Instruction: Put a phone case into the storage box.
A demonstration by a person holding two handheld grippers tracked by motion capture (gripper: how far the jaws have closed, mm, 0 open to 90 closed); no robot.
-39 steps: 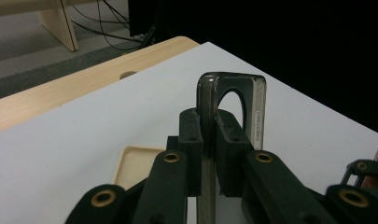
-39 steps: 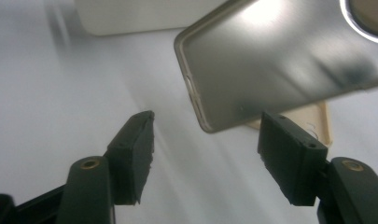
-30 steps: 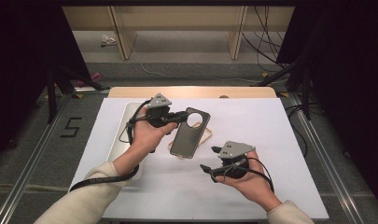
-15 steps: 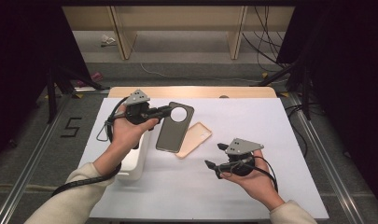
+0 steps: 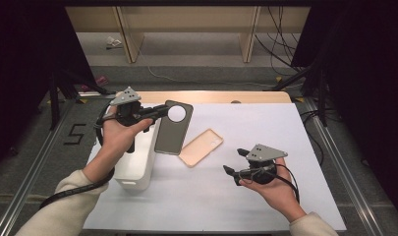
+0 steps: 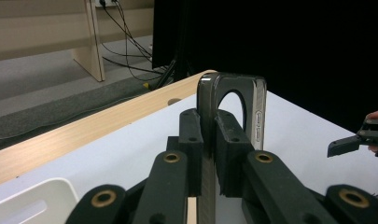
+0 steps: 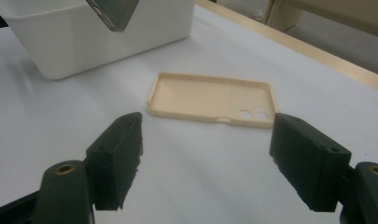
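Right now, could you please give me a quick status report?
Left claw shut on dark grey phone case, over white plastic bin. Right claw open. Beige phone case flat on table. Nothing obstructing.

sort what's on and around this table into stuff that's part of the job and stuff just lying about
Part of the job:
- dark phone case, clamped in the left gripper
- beige phone case, lying open side up on the table
- white bin
- right gripper, jaws open and empty

Lying about:
- cables on the floor behind the table
- wooden furniture legs

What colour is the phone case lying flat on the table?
Pale peach-beige phone case, clearest in the right gripper view.
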